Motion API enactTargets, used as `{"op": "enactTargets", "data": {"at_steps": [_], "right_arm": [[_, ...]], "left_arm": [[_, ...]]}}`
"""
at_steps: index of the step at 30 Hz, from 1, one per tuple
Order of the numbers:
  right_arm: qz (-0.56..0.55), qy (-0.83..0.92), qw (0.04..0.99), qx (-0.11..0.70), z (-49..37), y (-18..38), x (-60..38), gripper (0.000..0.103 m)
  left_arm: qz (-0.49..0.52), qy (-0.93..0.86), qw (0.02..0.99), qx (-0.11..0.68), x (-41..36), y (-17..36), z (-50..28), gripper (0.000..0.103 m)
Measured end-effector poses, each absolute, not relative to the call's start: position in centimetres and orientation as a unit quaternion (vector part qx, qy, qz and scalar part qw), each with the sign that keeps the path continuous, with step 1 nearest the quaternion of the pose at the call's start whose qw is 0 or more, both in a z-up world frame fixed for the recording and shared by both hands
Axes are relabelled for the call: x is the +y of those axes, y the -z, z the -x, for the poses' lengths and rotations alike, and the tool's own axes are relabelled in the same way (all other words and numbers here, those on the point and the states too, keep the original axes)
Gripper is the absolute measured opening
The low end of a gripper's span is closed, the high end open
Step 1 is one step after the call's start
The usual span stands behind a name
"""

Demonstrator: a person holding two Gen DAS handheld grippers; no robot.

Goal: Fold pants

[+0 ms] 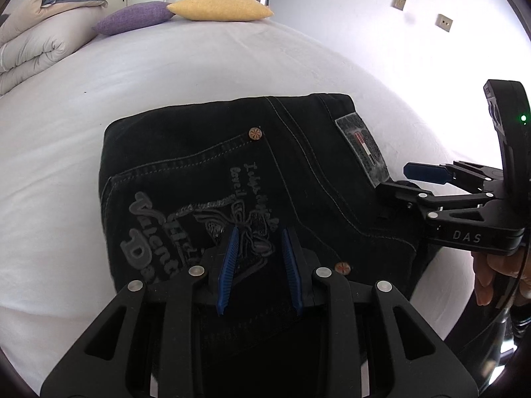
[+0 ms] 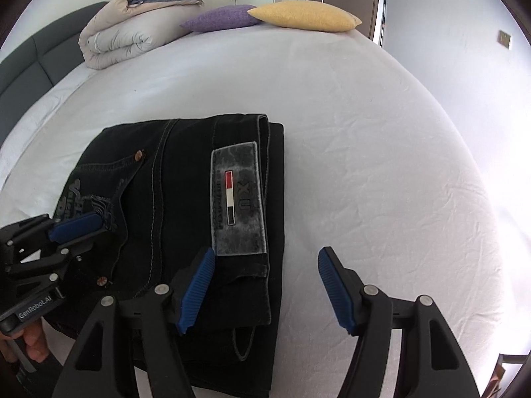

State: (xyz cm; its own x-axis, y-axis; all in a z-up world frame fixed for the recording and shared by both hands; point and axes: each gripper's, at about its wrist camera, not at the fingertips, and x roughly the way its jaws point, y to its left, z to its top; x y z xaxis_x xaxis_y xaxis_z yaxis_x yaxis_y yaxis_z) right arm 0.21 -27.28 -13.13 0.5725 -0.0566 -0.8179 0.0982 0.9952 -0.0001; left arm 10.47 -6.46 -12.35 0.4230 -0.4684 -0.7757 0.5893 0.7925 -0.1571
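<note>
The black jeans lie folded into a compact stack on the white bed, back pocket with grey embroidery and a grey waistband patch facing up. My left gripper hovers over the embroidered pocket, its blue pads a small gap apart and empty; it also shows at the left of the right wrist view. My right gripper is open wide over the waistband edge of the jeans, one finger above the cloth and one above the sheet. It appears at the right of the left wrist view.
The white bed sheet spreads around the jeans. A folded beige duvet, a purple cushion and a yellow cushion lie at the far end. A grey headboard is at the left, a white wall at the right.
</note>
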Motion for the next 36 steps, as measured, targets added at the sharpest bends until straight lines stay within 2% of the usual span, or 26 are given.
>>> {"op": "enactTargets", "data": {"at_steps": [6, 9, 12, 19, 25, 26, 27, 28, 32, 36], "right_arm": [[-0.021, 0.041, 0.888, 0.457, 2.1, 12.7, -27.3, 0.070], [-0.021, 0.046, 0.893, 0.448, 2.5, 11.4, -27.7, 0.070], [-0.057, 0.026, 0.893, 0.447, 1.8, 10.4, -28.8, 0.070], [-0.207, -0.045, 0.851, 0.480, -2.6, 12.4, -32.7, 0.069], [-0.266, -0.088, 0.819, 0.501, -5.4, 15.0, -33.1, 0.057], [-0.271, -0.089, 0.817, 0.501, -5.6, 15.2, -33.1, 0.057], [-0.277, -0.090, 0.817, 0.498, -5.6, 15.4, -33.1, 0.055], [-0.274, -0.090, 0.818, 0.498, -5.7, 15.5, -32.9, 0.050], [-0.235, -0.080, 0.831, 0.497, -5.5, 15.2, -31.3, 0.041], [-0.178, -0.062, 0.849, 0.493, -5.0, 14.2, -29.4, 0.028]], "left_arm": [[-0.026, 0.287, 0.866, 0.410, -1.6, 9.3, -9.4, 0.029], [0.037, 0.257, 0.878, 0.403, 2.0, 8.5, -11.3, 0.083], [0.067, 0.269, 0.869, 0.410, 2.8, 8.5, -13.1, 0.082], [0.101, 0.288, 0.813, 0.496, 0.9, 11.6, -17.4, 0.082], [0.112, 0.289, 0.785, 0.537, -0.4, 14.5, -18.7, 0.080], [0.100, 0.287, 0.788, 0.536, -0.7, 14.6, -18.7, 0.078], [0.085, 0.281, 0.793, 0.534, -1.0, 14.5, -18.6, 0.072], [0.074, 0.279, 0.796, 0.532, -1.5, 14.5, -18.6, 0.067], [0.055, 0.277, 0.802, 0.526, -2.4, 13.9, -18.2, 0.056], [0.036, 0.279, 0.810, 0.514, -2.8, 13.3, -17.7, 0.042]]}}
